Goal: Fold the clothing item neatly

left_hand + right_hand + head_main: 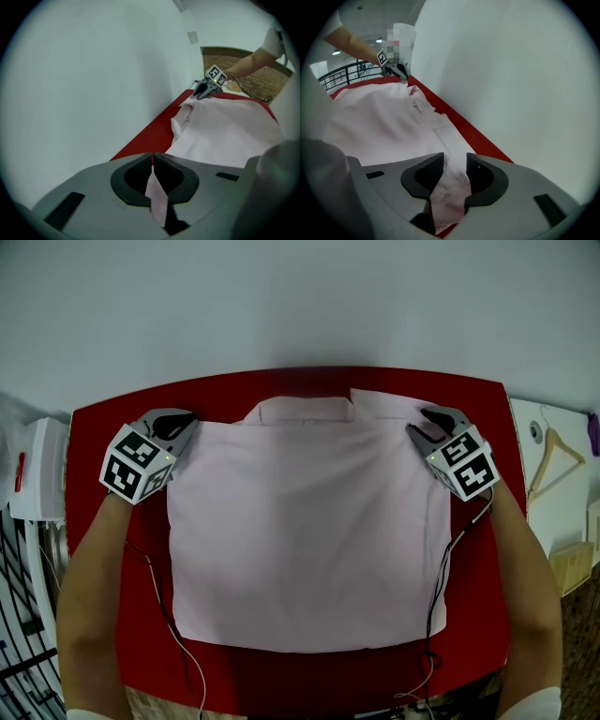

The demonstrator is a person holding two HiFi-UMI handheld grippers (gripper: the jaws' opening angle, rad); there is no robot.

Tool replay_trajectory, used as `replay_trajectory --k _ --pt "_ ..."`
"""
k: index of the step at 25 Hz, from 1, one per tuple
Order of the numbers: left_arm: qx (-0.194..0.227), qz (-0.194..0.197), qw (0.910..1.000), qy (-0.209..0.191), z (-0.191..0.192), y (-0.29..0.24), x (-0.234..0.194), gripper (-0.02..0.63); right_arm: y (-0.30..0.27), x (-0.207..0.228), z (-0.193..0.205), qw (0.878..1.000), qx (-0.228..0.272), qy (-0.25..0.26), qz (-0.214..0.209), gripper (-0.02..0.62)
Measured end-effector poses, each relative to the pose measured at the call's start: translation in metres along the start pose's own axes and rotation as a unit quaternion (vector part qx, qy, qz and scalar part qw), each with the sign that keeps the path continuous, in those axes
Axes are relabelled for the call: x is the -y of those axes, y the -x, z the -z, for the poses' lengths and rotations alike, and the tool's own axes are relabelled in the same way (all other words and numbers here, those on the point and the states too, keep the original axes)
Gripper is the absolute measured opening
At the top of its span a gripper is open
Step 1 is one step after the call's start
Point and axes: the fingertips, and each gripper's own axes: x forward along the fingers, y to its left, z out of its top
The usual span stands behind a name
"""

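Pink shirt lies spread flat across the middle of a red worktop, collar toward the top of the frame. At upper left, the left hand-held gripper is clamped on one shoulder corner. At upper right, the right hand-held gripper has its jaws parted, with loose cloth between them.

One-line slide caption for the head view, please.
Pink shirt lies flat on the red table; left tongs pinch its far left corner, right tongs stand open around the far right corner.
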Motion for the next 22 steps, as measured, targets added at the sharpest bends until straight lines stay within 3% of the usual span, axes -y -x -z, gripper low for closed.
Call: replay_trajectory --k 3,6,7,8,9,13,15,17,19,20,22 --pt "0.0 0.014 0.9999 -0.009 -0.001 -0.003 0.004 0.009 -0.005 -0.007 -0.003 1.0 -0.004 0.004 -0.023 0.133" --pt "-0.029 0.016 0.9992 -0.023 0.011 -0.009 0.01 0.008 -0.011 -0.011 -0.001 0.999 -0.018 0.006 -0.032 0.13" --pt "-0.035 0.012 0.9989 -0.027 0.015 -0.01 0.009 0.006 -0.011 -0.011 0.001 0.999 -0.027 0.008 -0.035 0.12" --pt "-0.037 0.005 0.9989 -0.027 0.017 -0.01 0.007 0.006 -0.011 -0.012 0.003 0.999 -0.037 0.013 -0.036 0.053" --pt "-0.036 -0.005 0.9991 -0.021 0.019 -0.009 0.003 0.006 -0.011 -0.011 0.004 0.998 -0.045 0.02 -0.034 0.021" --pt "-0.026 -0.065 0.9975 0.004 0.02 0.003 -0.024 0.005 -0.007 0.003 0.0 0.999 -0.028 0.019 0.007 0.015" --pt "-0.007 -0.07 0.9973 0.022 0.016 0.008 -0.03 0.005 -0.004 0.01 -0.002 1.0 -0.017 0.008 0.024 0.014" --pt "0.012 -0.03 0.9989 0.035 0.011 0.006 -0.02 0.006 -0.005 0.008 -0.005 1.0 -0.004 0.009 0.015 0.017" --pt "0.009 0.026 0.9995 0.019 0.008 -0.001 0.001 0.042 -0.007 -0.001 -0.01 1.0 0.006 0.016 -0.013 0.023" --pt "0.003 0.05 0.9987 0.004 0.008 -0.004 0.013 0.111 -0.008 -0.007 -0.013 0.999 0.011 0.015 -0.028 0.042" --pt "-0.005 0.085 0.9962 -0.017 0.005 -0.011 0.031 0.15 -0.01 -0.016 -0.019 0.998 0.017 0.009 -0.055 0.143"
